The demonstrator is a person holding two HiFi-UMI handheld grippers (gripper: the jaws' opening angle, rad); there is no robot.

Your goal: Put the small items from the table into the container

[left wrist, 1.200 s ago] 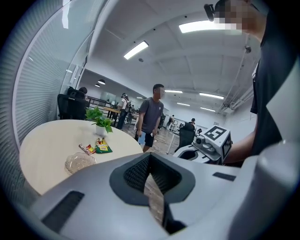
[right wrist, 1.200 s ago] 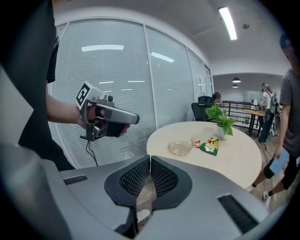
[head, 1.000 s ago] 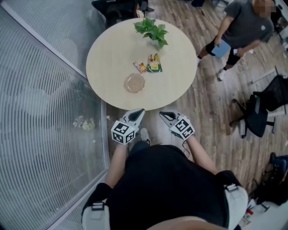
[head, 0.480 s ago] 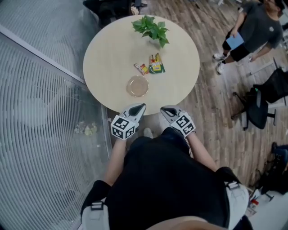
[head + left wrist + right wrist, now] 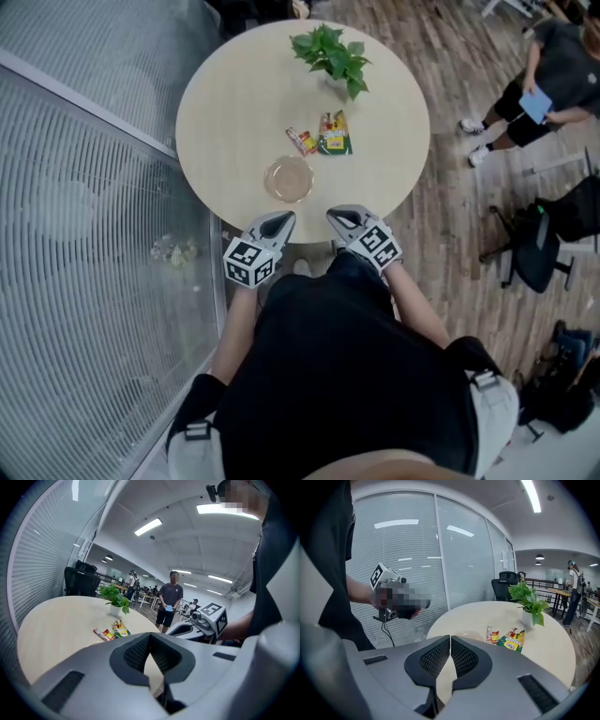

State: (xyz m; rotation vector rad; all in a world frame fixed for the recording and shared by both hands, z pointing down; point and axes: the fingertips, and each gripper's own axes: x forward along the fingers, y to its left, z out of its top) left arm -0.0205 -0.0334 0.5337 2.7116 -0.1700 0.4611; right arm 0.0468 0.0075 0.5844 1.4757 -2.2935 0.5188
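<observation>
Left claw (image 5: 281,220), right claw (image 5: 336,217): both clenched, empty, at desk's (image 5: 225,103) 6 o'clock edge | red packet (image 5: 302,142), green packet (image 5: 335,133): at container's (image 5: 289,179) 1 o'clock | risk: reaching across may knock the light container.

The head view looks steeply down from above the person's torso onto the round worktop (image 5: 234,103), seen whole from well above. The left gripper view sits low, close behind the jaws of the left gripper (image 5: 281,218). It faces across the worktop toward the potted plant (image 5: 330,52) and catches the right gripper (image 5: 339,216) at its right side. The right gripper view looks likewise along its own jaws, with the left gripper at its left. All three views share the worktop, the potted plant and the snack packets (image 5: 335,133).
</observation>
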